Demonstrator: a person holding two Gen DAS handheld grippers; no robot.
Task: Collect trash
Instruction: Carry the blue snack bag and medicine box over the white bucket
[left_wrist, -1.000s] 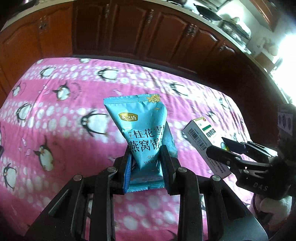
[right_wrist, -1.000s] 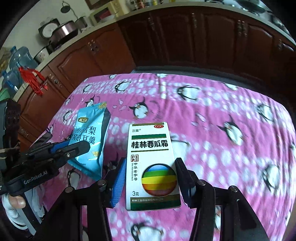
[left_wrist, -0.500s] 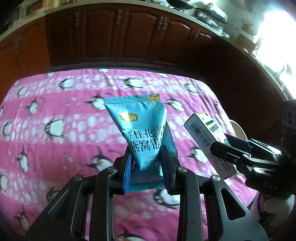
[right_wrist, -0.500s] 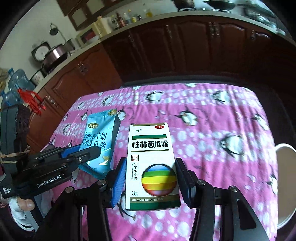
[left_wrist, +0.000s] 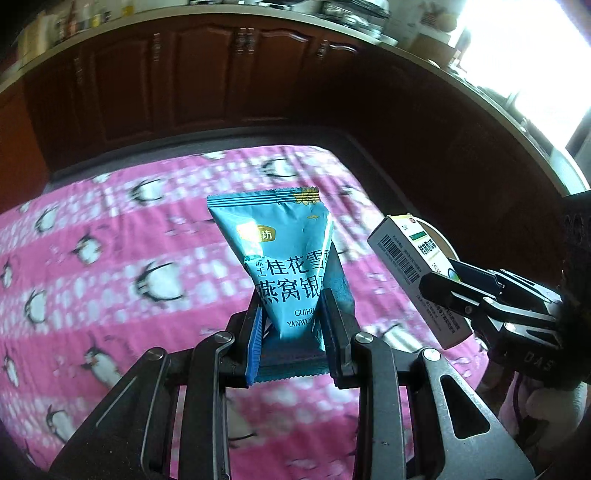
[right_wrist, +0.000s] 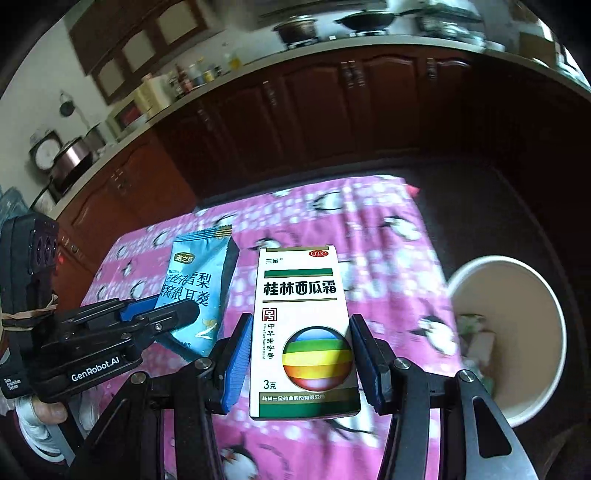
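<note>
My left gripper (left_wrist: 291, 325) is shut on a teal snack packet (left_wrist: 280, 258) and holds it upright above the pink penguin tablecloth (left_wrist: 110, 258). The right gripper (right_wrist: 301, 354) is shut on a white medicine box (right_wrist: 301, 325) with a rainbow ball printed on it. Both items hang side by side in the air. In the right wrist view the packet (right_wrist: 197, 291) and left gripper (right_wrist: 162, 314) show at left. In the left wrist view the box (left_wrist: 417, 273) and right gripper (left_wrist: 454, 284) show at right. A white paper bucket (right_wrist: 554, 321) with scraps inside stands off the table's right edge.
Dark wooden kitchen cabinets (left_wrist: 221, 81) run behind the table, with pots and bottles on the counter (right_wrist: 306, 26) above. Dark floor (right_wrist: 480, 203) lies between the table's right edge and the cabinets. A gloved hand (right_wrist: 33, 421) holds the left gripper.
Both grippers have swung to the right across the table with their items still held. The table's right edge and the white bucket have come into view.
</note>
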